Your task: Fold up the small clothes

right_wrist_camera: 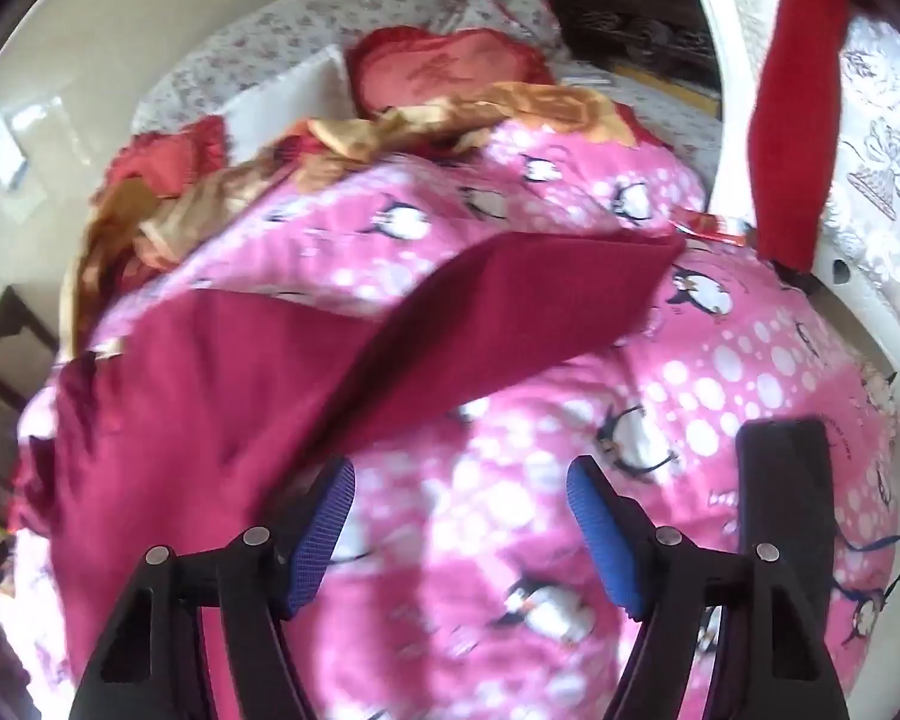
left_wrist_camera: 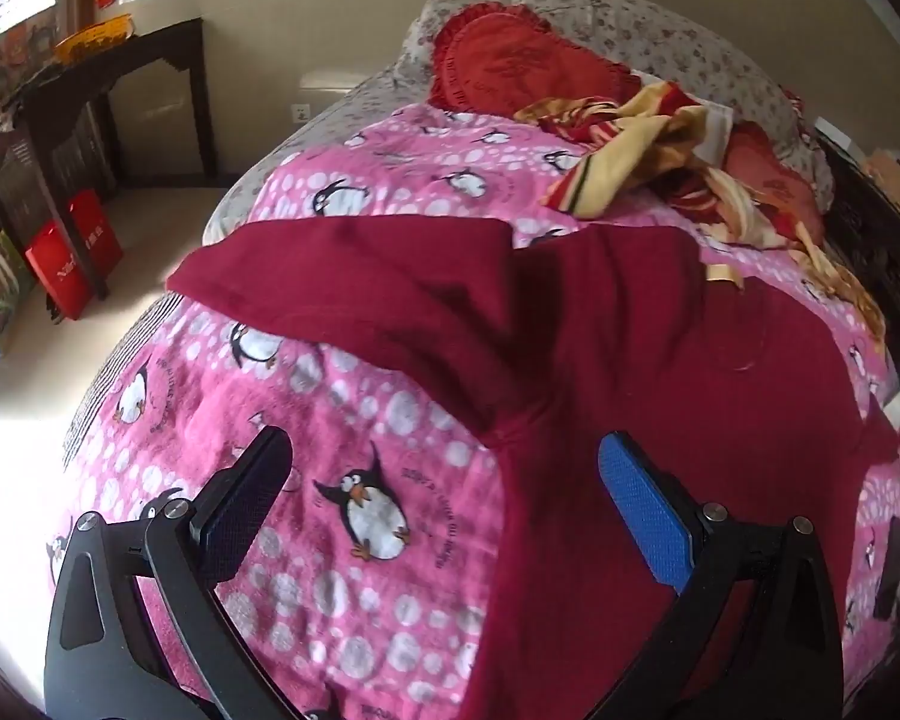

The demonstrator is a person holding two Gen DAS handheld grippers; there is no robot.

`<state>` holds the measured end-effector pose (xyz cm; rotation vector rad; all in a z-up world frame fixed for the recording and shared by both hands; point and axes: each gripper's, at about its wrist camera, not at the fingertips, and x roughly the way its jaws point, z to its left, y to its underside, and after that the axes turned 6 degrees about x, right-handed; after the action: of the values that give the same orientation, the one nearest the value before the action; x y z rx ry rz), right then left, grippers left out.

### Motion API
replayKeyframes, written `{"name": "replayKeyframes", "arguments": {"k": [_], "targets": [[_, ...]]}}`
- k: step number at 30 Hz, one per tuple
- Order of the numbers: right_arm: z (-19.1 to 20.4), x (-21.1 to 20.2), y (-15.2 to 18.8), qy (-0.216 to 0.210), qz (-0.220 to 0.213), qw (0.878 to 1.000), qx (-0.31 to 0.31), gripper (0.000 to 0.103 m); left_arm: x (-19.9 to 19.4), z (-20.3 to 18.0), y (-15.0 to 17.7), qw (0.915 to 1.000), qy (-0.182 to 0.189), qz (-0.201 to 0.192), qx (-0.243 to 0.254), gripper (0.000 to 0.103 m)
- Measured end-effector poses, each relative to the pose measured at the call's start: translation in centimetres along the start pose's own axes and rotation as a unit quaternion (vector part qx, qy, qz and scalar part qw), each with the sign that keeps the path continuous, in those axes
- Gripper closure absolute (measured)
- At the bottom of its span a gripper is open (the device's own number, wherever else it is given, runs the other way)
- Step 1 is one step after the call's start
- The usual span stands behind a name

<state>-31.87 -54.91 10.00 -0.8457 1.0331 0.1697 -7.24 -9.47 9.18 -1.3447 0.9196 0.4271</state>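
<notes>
A dark red garment (left_wrist_camera: 600, 348) lies spread on a pink penguin blanket (left_wrist_camera: 330, 420) on the bed, one sleeve stretched to the left. My left gripper (left_wrist_camera: 444, 480) is open above the blanket, its right finger over the garment's lower edge, holding nothing. In the right wrist view the same garment (right_wrist_camera: 270, 372) lies left of centre, with a sleeve reaching up to the right. My right gripper (right_wrist_camera: 459, 492) is open and empty over the pink blanket (right_wrist_camera: 660, 396), its left finger near the garment's edge.
Crumpled red and yellow cloth (left_wrist_camera: 648, 144) and a red pillow (left_wrist_camera: 510, 60) lie at the bed's head. A black phone (right_wrist_camera: 786, 480) lies on the blanket at right. A dark side table (left_wrist_camera: 90, 96) and red bags (left_wrist_camera: 72, 258) stand on the floor at left.
</notes>
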Motion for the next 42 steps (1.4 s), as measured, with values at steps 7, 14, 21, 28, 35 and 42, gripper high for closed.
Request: {"name": "replayKeyframes", "arguments": {"k": [7,14,21,28,35,42], "targets": [[3.5,-8.9,-1.0,-0.077,0.022,0.996,-0.034,0.031,-4.7,-4.0,-0.8,0.9980,0.029,-0.021,0.052,0.000],[7.6,-16.2,-0.3,-0.041,0.012,0.990,-0.131,0.031,-7.6,-6.6,-0.9,0.9944,0.043,-0.032,0.091,0.000],[10.7,-17.5,1.0,-0.008,-0.007,0.981,-0.194,0.031,-8.4,-8.2,-0.3,0.9922,0.054,-0.034,0.107,0.000],[15.4,-12.2,2.7,-0.040,0.003,0.980,-0.194,0.031,-6.8,-8.7,0.8,0.9914,0.039,-0.017,0.123,0.000],[19.6,-5.8,3.2,-0.053,0.058,0.977,-0.197,0.031,-4.4,-7.5,1.2,0.9930,0.022,0.001,0.116,0.000],[21.3,-0.9,3.5,-0.028,0.111,0.976,-0.187,0.031,-2.0,-6.3,1.1,0.9939,0.014,0.022,0.107,0.000]]}}
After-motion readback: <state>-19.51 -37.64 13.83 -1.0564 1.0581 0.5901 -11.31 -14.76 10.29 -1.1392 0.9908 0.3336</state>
